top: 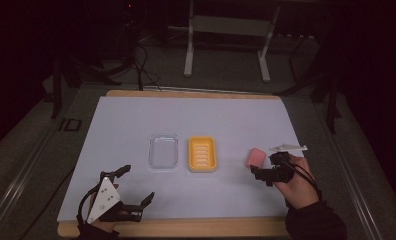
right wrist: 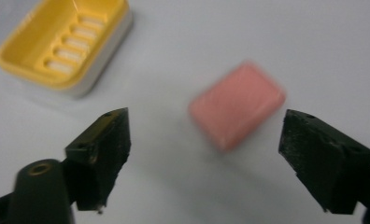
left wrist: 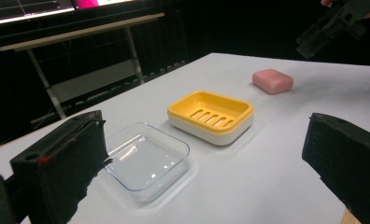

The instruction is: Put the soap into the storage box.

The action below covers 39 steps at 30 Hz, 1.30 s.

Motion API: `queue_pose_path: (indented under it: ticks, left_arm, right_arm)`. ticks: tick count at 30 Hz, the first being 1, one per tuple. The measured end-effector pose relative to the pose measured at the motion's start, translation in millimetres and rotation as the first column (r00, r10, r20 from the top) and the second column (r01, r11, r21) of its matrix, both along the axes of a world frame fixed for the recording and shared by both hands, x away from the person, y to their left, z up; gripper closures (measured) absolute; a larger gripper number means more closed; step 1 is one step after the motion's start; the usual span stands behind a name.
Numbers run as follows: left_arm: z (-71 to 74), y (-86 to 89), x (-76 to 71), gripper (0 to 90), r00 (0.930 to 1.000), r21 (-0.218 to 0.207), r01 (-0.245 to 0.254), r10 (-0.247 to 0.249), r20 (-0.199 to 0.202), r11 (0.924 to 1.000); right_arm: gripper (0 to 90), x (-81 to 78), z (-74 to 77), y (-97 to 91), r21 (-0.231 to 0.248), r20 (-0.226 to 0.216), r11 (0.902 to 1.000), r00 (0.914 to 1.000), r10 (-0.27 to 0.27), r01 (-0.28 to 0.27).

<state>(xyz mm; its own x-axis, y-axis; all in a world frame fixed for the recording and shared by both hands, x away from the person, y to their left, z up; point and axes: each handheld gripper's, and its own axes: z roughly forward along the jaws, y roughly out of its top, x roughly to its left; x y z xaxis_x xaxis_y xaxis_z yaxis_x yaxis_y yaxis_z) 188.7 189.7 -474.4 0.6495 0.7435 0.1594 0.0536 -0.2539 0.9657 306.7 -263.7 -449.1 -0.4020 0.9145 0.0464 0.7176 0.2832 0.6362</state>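
Right gripper, held in the person's right hand, hovers just beside the pink soap bar near the right edge of the table; we see its two black jaws spread wide, gripping nothing. In the right gripper view the soap bar lies flat on the white surface between and beyond the two jaws, apart from both, and appears slightly blurred. We place the right gripper over the bare surface just short of the bar.

Left gripper sits near the front left corner of the table, with its grey three-cornered plate on top. Its jaws are likewise parted and empty. In the left gripper view the two jaws rise at either side, and we mark the left gripper above bare table.

At the middle of the table we note a yellow soap dish with a slotted floor and a white base, and just beside it on its left a clear plastic lid, the two not touching. The left gripper view shows the clear lid nearest, the yellow dish behind it and the soap bar farther off, with the right gripper raised beyond.
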Motion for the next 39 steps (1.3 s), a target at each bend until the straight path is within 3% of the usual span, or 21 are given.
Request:
queue_pose_path:
  ticks: [2,4,7,12,14,15,17,19,21,23,27,30,32,35,39]
  left_arm:
    - [-0.3,-0.6,0.2,0.6,1.0000,0.004,0.002,-0.002,-0.002,1.0000]
    - [-0.3,-0.7,0.3,0.6,1.0000,0.004,0.002,-0.002,-0.002,1.0000]
    - [-0.3,-0.4,0.4,0.6,1.0000,0.007,0.000,0.000,-0.004,1.0000]
    - [-0.5,-0.9,0.1,0.6,1.0000,0.009,0.001,-0.001,-0.004,1.0000]
    - [-0.6,-1.2,0.1,0.6,1.0000,0.010,0.002,-0.002,-0.003,0.9999]
    - [-0.6,-1.2,0.1,0.6,1.0000,0.011,0.003,-0.003,-0.004,0.9999]
    - [-0.6,-1.1,0.2,0.6,1.0000,0.013,0.003,-0.003,-0.005,0.9999]
    - [-0.9,-1.4,0.5,0.6,1.0000,0.019,0.001,-0.001,-0.004,0.9998]
    - [-1.0,-1.7,0.6,0.6,1.0000,0.022,0.002,-0.002,-0.006,0.9998]
    - [-1.1,-2.0,0.7,0.6,1.0000,0.021,0.003,-0.003,-0.007,0.9998]
    - [-1.4,-2.4,0.9,0.6,1.0000,0.025,0.000,0.000,-0.009,0.9997]
    - [-1.5,-2.8,0.8,0.6,1.0000,0.028,0.001,0.000,-0.009,0.9996]
    - [-1.7,-3.2,0.7,0.6,1.0000,0.029,0.000,0.000,-0.009,0.9996]
    - [-1.6,-3.2,0.5,0.6,1.0000,0.028,0.001,0.000,-0.008,0.9996]
    - [-1.6,-3.2,0.5,0.6,1.0000,0.026,0.000,0.000,-0.009,0.9997]
  right_arm:
    - [13.6,0.7,-1.5,2.1,0.010,-0.080,0.9995,0.9964,-0.029,0.029]
    - [13.7,1.3,-2.9,3.5,-0.002,-0.125,0.9991,0.9912,-0.043,0.043]
    - [13.7,1.7,-4.3,6.1,-0.010,-0.205,0.9967,0.9755,-0.081,0.081]
    - [16.4,3.9,-9.4,8.4,-0.024,-0.314,0.9911,0.9404,-0.132,0.131]
    - [17.8,5.4,-11.5,7.9,-0.023,-0.360,0.9873,0.9199,-0.155,0.157]
    - [18.3,5.9,-12.7,7.7,-0.033,-0.370,0.9858,0.9142,-0.165,0.165]
    - [18.3,7.2,-15.6,7.2,-0.056,-0.416,0.9814,0.8891,-0.190,0.184]
    - [18.3,7.3,-18.2,7.6,-0.080,-0.440,0.9773,0.8726,-0.211,0.196]
    - [18.0,7.3,-19.5,8.1,-0.092,-0.453,0.9753,0.8639,-0.221,0.201]
    - [16.7,6.9,-19.6,9.4,-0.111,-0.474,0.9714,0.8478,-0.238,0.210]
    - [13.5,5.1,-20.7,15.3,-0.107,-0.515,0.9703,0.8227,-0.241,0.217]
    - [13.3,4.9,-22.3,21.4,-0.132,-0.538,0.9653,0.8014,-0.261,0.225]
    - [13.3,5.9,-23.4,24.8,-0.146,-0.559,0.9611,0.7817,-0.276,0.234]
    - [14.1,7.9,-22.9,29.3,-0.152,-0.579,0.9559,0.7613,-0.292,0.251]
    - [18.3,14.4,-18.2,33.0,-0.170,-0.571,0.9428,0.7510,-0.331,0.287]
